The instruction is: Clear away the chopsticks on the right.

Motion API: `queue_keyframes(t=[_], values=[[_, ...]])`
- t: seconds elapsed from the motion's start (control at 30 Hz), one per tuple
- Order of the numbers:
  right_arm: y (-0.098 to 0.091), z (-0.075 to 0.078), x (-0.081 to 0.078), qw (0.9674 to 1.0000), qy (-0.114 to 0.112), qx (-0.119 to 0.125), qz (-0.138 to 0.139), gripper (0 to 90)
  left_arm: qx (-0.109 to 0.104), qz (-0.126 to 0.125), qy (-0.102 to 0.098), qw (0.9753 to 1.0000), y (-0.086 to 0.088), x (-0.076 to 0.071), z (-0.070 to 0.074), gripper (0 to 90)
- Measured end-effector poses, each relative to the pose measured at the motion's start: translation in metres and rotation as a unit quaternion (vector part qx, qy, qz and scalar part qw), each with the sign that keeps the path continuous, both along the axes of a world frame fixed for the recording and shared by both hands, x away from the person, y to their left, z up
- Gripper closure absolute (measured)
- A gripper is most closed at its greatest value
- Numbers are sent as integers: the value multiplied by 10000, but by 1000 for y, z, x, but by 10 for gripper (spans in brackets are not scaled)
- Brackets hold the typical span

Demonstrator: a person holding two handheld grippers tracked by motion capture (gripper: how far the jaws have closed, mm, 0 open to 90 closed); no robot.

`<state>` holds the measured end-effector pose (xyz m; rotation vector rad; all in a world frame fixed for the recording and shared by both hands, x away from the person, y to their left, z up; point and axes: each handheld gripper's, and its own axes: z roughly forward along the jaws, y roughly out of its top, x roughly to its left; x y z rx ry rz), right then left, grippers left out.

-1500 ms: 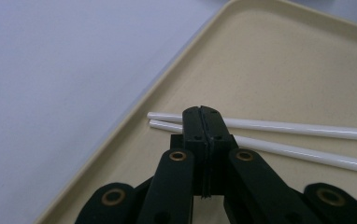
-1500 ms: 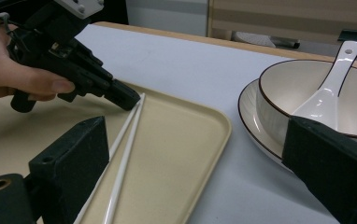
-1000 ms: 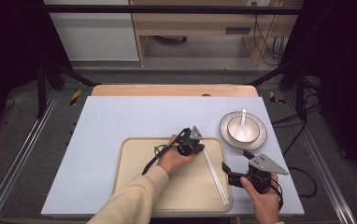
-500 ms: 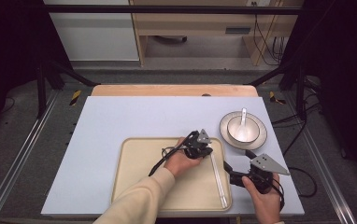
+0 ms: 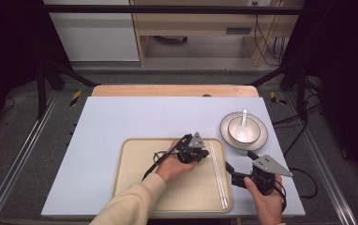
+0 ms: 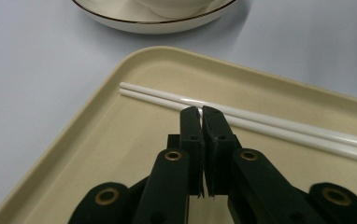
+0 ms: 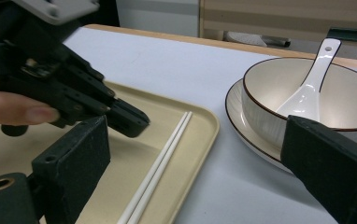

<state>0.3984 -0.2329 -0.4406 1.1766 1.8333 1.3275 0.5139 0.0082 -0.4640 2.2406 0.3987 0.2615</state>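
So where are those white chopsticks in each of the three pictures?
High view: chopsticks lie along the tray's right edge.
Left gripper view: they cross just beyond the shut jaws.
Right gripper view: they run up the middle.
Shared landmark: the bowl's plate beside the tray.

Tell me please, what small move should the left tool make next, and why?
Probably open its jaws first. The left tool is shut and empty just short of the white chopsticks lying on the tray, so it cannot take them as it is. The right tool waits open.

Closed left hand-held gripper beside chopsticks on tray.
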Motion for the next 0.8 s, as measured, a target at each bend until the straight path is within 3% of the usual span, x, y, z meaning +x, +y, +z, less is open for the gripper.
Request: queue_keyframes(t=[0.13, 0.23, 0.33, 0.43, 0.6, 0.8], values=[[-1, -2, 0, 9999, -91, 46, -37, 93, -53, 58, -193, 9998, 18, -8, 3, 715], [-2, -3, -1, 9998, -196, 42, -12, 100, -306, 184, -252, 9990, 32, -14, 5, 562], [-2, -4, -2, 9995, -306, 27, 18, 94, -382, 307, -453, 9978, 48, -21, 8, 439], [-2, -5, -3, 9994, -353, 44, 10, 91, -591, 460, -484, 9960, 64, -26, 11, 330], [-4, -5, -3, 9992, -394, 21, -24, 86, -848, 708, -522, 9925, 91, -29, 16, 216], [-5, -8, -2, 9994, -343, -4, -20, 81, -1118, 983, -513, 9875, 117, -30, 18, 162]])
